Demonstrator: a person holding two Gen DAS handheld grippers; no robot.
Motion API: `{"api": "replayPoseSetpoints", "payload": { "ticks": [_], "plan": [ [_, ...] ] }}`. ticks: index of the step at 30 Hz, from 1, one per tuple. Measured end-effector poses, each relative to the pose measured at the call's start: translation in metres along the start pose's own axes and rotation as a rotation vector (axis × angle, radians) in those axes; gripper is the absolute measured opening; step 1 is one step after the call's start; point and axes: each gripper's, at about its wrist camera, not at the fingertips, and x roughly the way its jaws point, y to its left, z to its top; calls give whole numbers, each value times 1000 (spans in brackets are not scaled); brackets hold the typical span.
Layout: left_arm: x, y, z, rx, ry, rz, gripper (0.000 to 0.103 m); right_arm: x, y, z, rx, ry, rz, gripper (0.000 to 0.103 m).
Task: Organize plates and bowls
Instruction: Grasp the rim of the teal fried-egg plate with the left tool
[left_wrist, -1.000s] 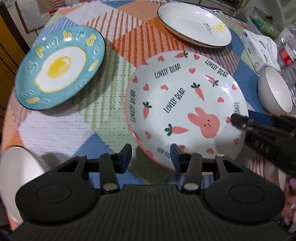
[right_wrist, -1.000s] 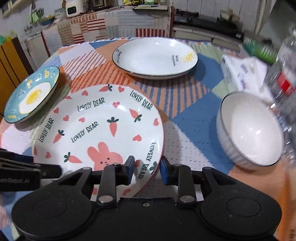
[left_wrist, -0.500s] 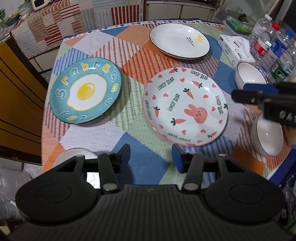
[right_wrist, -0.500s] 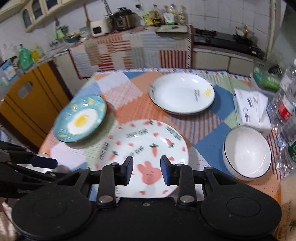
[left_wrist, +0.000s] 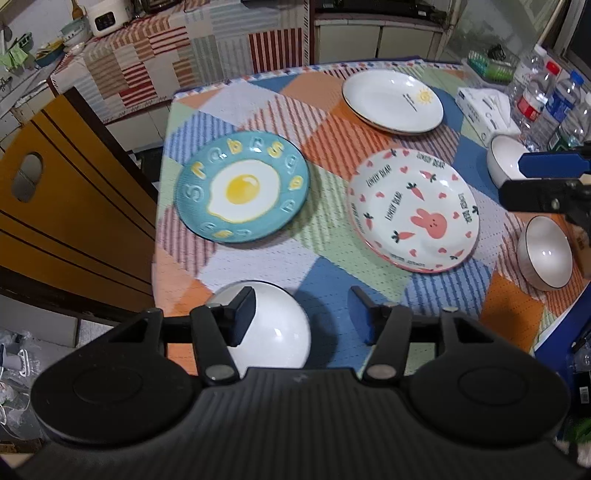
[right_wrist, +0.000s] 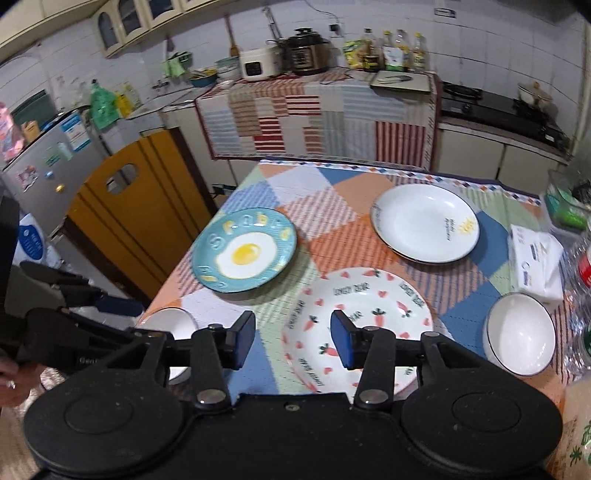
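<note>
On the patchwork tablecloth (left_wrist: 258, 269), as seen from the left wrist, three plates and three bowls are laid out singly, nothing stacked. An egg plate (left_wrist: 242, 192) is set toward the left edge, a rabbit plate (left_wrist: 413, 210) to its right, and a sun plate (left_wrist: 392, 101) at the far side. A white bowl (left_wrist: 273, 332) sits at the near edge, partly hidden behind the left gripper (left_wrist: 301, 308), whose jaws are spread wide and hold nothing. Two more bowls are seen on the right, one far (left_wrist: 504, 160) and one near (left_wrist: 546, 251), with the right gripper (left_wrist: 546, 177) hanging between them above the table. Bottles (left_wrist: 546, 103) and a tissue pack (left_wrist: 484, 107) are crowded at the far right corner.

From the right wrist, the right gripper (right_wrist: 291, 339) is likewise released and empty, held high over the rabbit plate (right_wrist: 369, 299). The egg plate (right_wrist: 245, 254) and sun plate (right_wrist: 424, 223) lie apart beyond it; a bowl (right_wrist: 521, 338) stands to the right and another (right_wrist: 170, 325) at the near left, beside the left gripper (right_wrist: 110, 302). Both tools appear to be raised so that the whole layout can be taken in; sorting is judged barely begun, since like pieces have yet to be gathered.
</note>
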Motion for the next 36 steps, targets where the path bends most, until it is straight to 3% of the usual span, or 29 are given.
{"api": "replayPoseSetpoints", "payload": {
  "ticks": [4,8,15,20,29,36],
  "plan": [
    [-12,26,9,-9,-51,12,60,1,12,12,-55,-24,36,66],
    [-7,49,19,-6,-87,30,66,18,17,25,-91,-47,76,67],
    [27,79,31,-19,-106,56,77,61,23,36,-153,-133,146,68],
    [60,96,36,-65,-100,18,83,97,28,39,-235,-162,117,68],
    [128,123,36,-79,-111,13,83,179,5,43,-194,-74,137,68],
    [179,154,34,-220,-60,-51,81,237,-12,45,-161,37,150,67]
  ]
}}
